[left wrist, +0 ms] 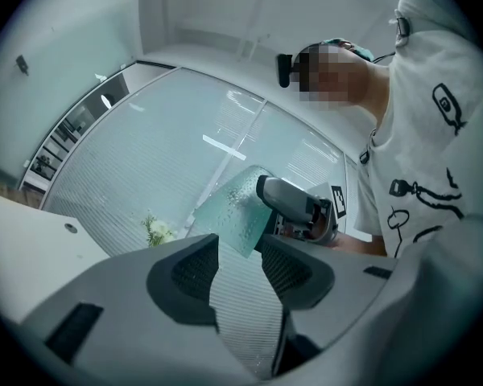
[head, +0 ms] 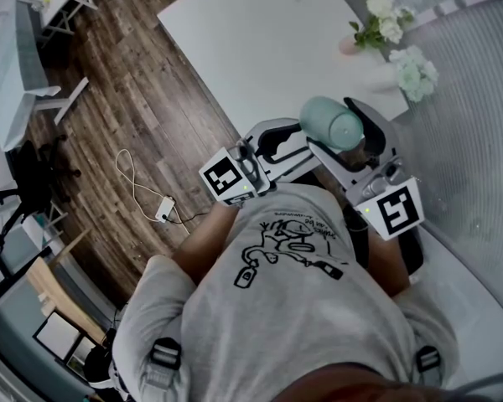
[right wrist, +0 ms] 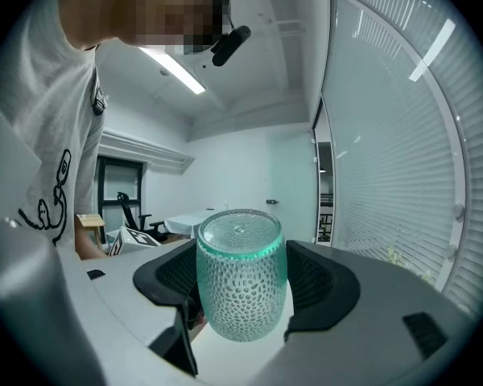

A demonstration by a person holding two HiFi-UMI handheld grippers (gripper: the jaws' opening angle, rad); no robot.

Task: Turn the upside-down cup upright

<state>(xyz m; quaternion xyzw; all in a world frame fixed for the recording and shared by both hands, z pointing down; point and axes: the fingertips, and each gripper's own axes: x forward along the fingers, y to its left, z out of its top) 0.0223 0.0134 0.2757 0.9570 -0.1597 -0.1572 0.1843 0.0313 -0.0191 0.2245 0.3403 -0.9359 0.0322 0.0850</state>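
Cup [right wrist: 240, 264] — dimpled teal glass, rigid, breakable, likely slick — clamped mid-wall in right gripper [right wrist: 241, 278]; textured wall best hold. Left gripper [left wrist: 243, 268] jaws apart, nothing between, near cup.

Office meeting room: large white table [head: 260, 40], wood-plank floor [head: 142, 115], black swivel chair [head: 35, 174], white desk [head: 17, 74], and glass partitions with slatted blinds [right wrist: 394, 159].

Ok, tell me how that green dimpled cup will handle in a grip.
The cup looks like clear rigid glass, so probably stiff but breakable if dropped. Its dimpled wall likely helps the fingers of the right gripper hold it. Its rounded, bulging sides suggest it could roll if laid down.
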